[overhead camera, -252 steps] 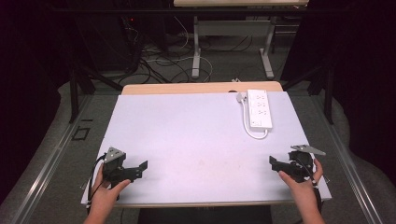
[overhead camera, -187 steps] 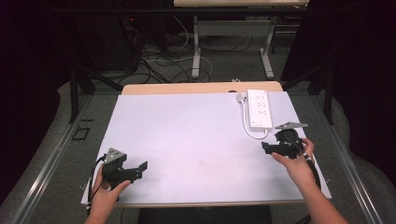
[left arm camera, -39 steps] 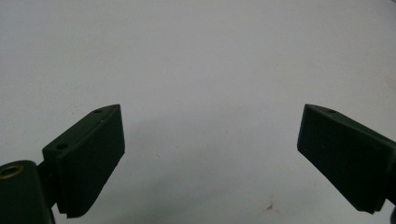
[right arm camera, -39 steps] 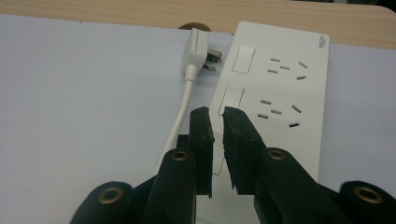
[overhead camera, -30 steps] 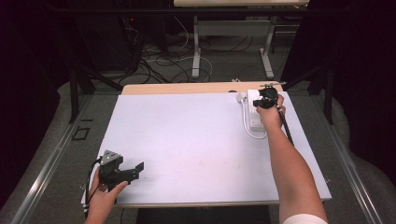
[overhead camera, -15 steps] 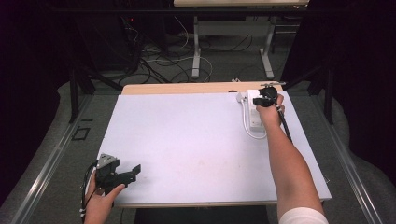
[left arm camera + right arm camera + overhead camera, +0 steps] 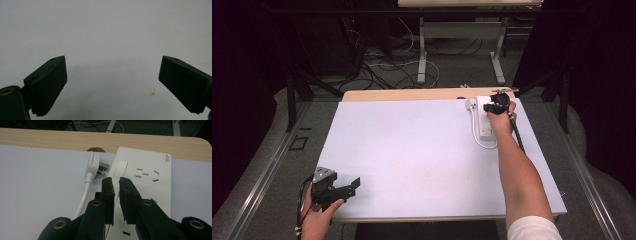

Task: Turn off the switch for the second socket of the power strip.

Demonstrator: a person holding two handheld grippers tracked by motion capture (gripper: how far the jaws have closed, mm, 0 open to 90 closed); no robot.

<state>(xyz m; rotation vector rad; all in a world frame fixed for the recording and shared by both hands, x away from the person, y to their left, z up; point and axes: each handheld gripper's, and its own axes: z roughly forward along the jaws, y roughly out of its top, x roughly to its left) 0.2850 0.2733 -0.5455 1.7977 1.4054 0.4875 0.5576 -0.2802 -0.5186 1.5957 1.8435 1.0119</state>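
Observation:
A white power strip (image 7: 485, 122) lies at the back right of the white table (image 7: 412, 145). Its own cable (image 7: 83, 195) curls round, and its white plug (image 7: 93, 165) lies beside the strip's switch (image 7: 120, 169). My right gripper (image 7: 490, 107) hovers over the strip's far end with its jaws all but together and nothing between them. In the right gripper view its tips (image 7: 115, 181) point at the strip (image 7: 147, 177) just short of the switch. At the front left corner my left gripper (image 7: 356, 183) rests open, with bare table between its jaws (image 7: 112, 75).
A strip of bare wood (image 7: 412, 94) runs along the table's far edge. Behind it are desk legs (image 7: 422, 55) and loose floor cables (image 7: 387, 65). A person's right forearm (image 7: 517, 170) stretches across the table's right side.
My right gripper has travelled from the front right edge to the power strip at the back and has held still over the last second. The left gripper slid slightly toward the front corner.

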